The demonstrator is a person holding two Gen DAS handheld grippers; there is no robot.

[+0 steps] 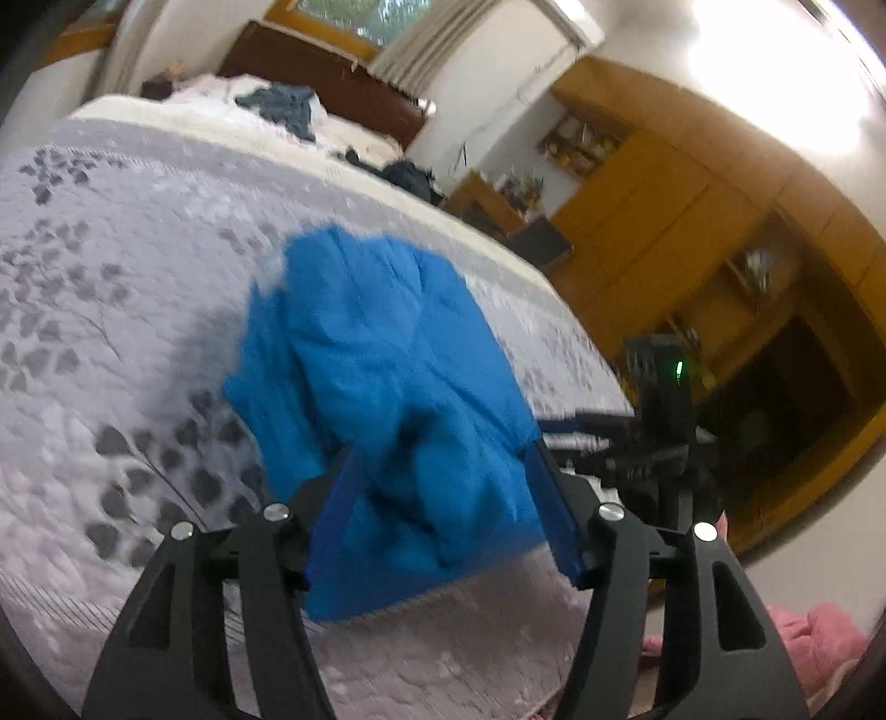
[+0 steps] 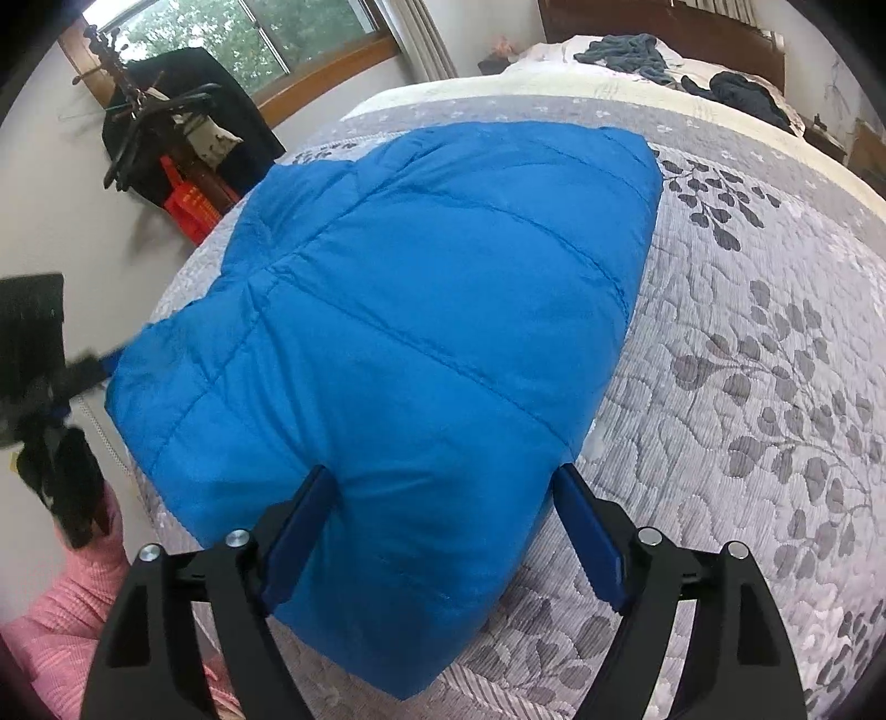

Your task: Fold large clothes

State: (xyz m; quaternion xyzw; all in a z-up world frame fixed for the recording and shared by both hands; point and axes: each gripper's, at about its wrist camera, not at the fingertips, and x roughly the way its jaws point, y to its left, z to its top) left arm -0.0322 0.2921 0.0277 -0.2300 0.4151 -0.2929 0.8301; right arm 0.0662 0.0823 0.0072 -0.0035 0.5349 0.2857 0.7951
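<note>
A puffy blue quilted jacket (image 2: 432, 288) lies spread on a bed with a grey leaf-pattern quilt (image 2: 747, 360). My right gripper (image 2: 443, 498) is wide open, its blue pads standing either side of the jacket's near end. In the left wrist view the jacket (image 1: 376, 343) is bunched up, and a thick wad of it fills the gap of my left gripper (image 1: 443, 482), touching both pads. That view is blurred. The left gripper (image 2: 83, 365) also shows at the jacket's left edge. The right gripper (image 1: 659, 437) appears as a black body with a green light.
Dark clothes (image 2: 637, 50) lie near the wooden headboard. A coat rack (image 2: 155, 122) and a red basket (image 2: 188, 205) stand by the window wall. Yellow wardrobes (image 1: 692, 221) line the other side. A pink sleeve (image 2: 66, 609) is at the bed's near edge.
</note>
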